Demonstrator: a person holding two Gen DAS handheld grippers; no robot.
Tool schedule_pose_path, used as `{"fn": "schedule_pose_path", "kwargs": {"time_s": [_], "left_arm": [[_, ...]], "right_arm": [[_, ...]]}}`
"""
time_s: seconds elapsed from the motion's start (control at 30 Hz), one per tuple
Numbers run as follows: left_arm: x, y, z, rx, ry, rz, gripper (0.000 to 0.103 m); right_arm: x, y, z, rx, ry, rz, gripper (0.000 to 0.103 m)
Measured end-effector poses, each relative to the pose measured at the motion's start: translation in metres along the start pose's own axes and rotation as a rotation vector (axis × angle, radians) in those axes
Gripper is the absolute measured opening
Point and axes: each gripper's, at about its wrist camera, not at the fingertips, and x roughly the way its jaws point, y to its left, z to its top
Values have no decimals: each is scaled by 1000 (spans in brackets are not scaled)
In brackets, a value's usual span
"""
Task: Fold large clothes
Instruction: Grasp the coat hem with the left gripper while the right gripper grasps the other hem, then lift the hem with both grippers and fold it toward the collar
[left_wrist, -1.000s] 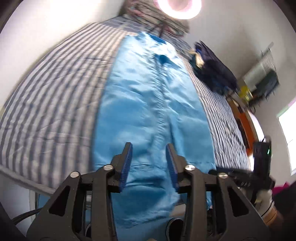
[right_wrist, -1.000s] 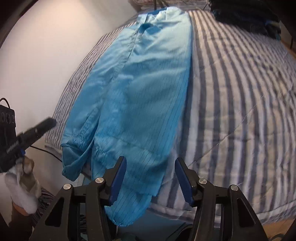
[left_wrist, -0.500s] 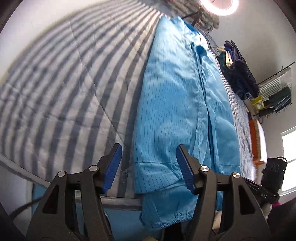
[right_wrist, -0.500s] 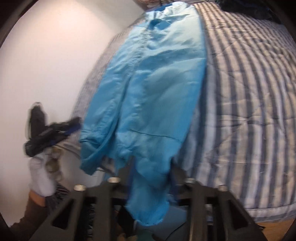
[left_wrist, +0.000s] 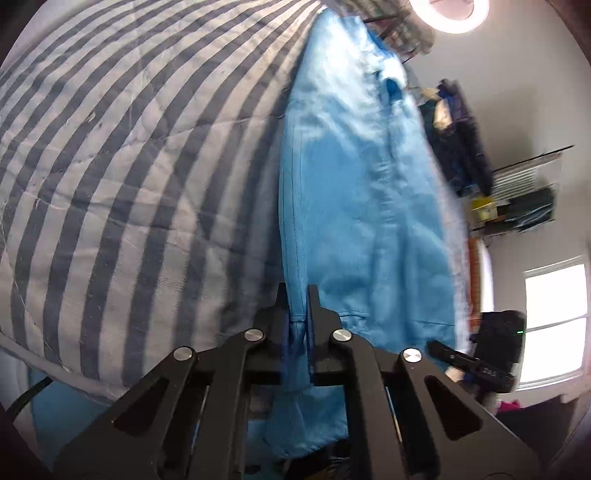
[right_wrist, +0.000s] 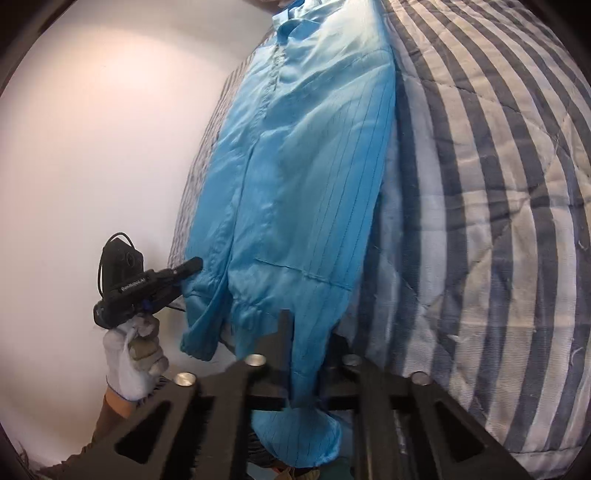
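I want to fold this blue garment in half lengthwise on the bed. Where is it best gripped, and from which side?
Probably at its near end, one corner per gripper, coming from the foot of the bed. The blue garment lies long and flat with that end hanging off the edge, so fabric is free to pinch. The left gripper and right gripper are shut on it there.

A striped grey-and-white quilt (left_wrist: 110, 177) covers the bed; a ring light (left_wrist: 448, 14) glows at one o'clock, dark clothes (left_wrist: 458, 136) hang at two, a bright window (left_wrist: 554, 325) at four.
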Motion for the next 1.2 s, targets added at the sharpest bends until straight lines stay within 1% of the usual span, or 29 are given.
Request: {"fn": "schedule_pose_path", "kwargs": {"time_s": [0.03, 0.07, 0.1, 0.13, 0.17, 0.2, 0.23, 0.27, 0.3, 0.33, 0.37, 0.4, 0.43, 0.47, 0.5, 0.53, 0.57, 0.6, 0.67, 0.77, 0.87, 0.93, 1.03, 1.2], "left_arm": [[-6, -1, 0, -4, -10, -32, 5], [-11, -3, 0, 5, -22, -36, 5], [-12, -4, 1, 12, -29, -27, 5], [-12, -3, 2, 14, -31, -23, 5], [-10, -3, 2, 14, -24, -26, 5], [-6, -2, 3, 10, -5, -24, 7], [-1, 0, 3, -1, 23, -12, 24], [5, 3, 2, -10, 51, -11, 36], [10, 3, 3, -13, 63, -18, 45], [12, 2, 2, -4, 67, -24, 45], [12, -2, 0, 28, 65, -13, 45], [13, -5, 0, 45, 69, -7, 45], [14, -8, -1, 55, 76, -5, 41], [17, -8, -2, 57, 86, -3, 33], [20, -8, -2, 58, 94, 3, 16], [22, -8, -3, 53, 98, 4, 10], [22, -8, -3, 43, 94, -9, 7], [21, -9, -3, 40, 91, -19, 5], [13, -16, -3, 50, 72, -51, 4], [-5, -30, 3, 36, 27, -154, 3], [-14, -42, 16, 18, -13, -223, 3], [-19, -47, 27, 6, -28, -257, 3], [-18, -58, 45, 15, -51, -259, 3], [-16, -77, 78, 41, -90, -255, 3]], "right_arm": [[-7, 3, 0, 8, -22, 47, 5], [-12, 6, 1, -2, -29, 55, 5], [-13, 10, 1, -32, -25, 22, 5], [-11, 16, 0, -80, -15, -36, 5], [-8, 20, -1, -109, -1, -70, 9], [-5, 21, -2, -114, 11, -80, 13], [-3, 19, -2, -107, 23, -89, 19], [-2, 18, -2, -100, 25, -94, 37], [-2, 18, -2, -98, 20, -94, 39], [-1, 17, -1, -94, 19, -92, 39], [-4, 13, 2, -88, 20, -92, 39], [-3, 11, 2, -82, 21, -91, 37], [-1, 8, 3, -72, 29, -84, 35], [-2, 2, 4, -63, 42, -70, 29], [1, -2, 4, -53, 59, -55, 22], [5, -4, 3, -48, 68, -42, 18], [7, -4, 4, -43, 69, -28, 10], [8, -4, 6, -38, 65, -18, 7], [2, -2, 8, -21, 41, 37, 5], [-15, 6, 15, -21, -16, 118, 4], [-29, 11, 22, -21, -59, 163, 4], [-38, 13, 30, -22, -93, 175, 4], [-49, 17, 42, -32, -130, 176, 4], [-63, 34, 69, -100, -177, 132, 4]]}}
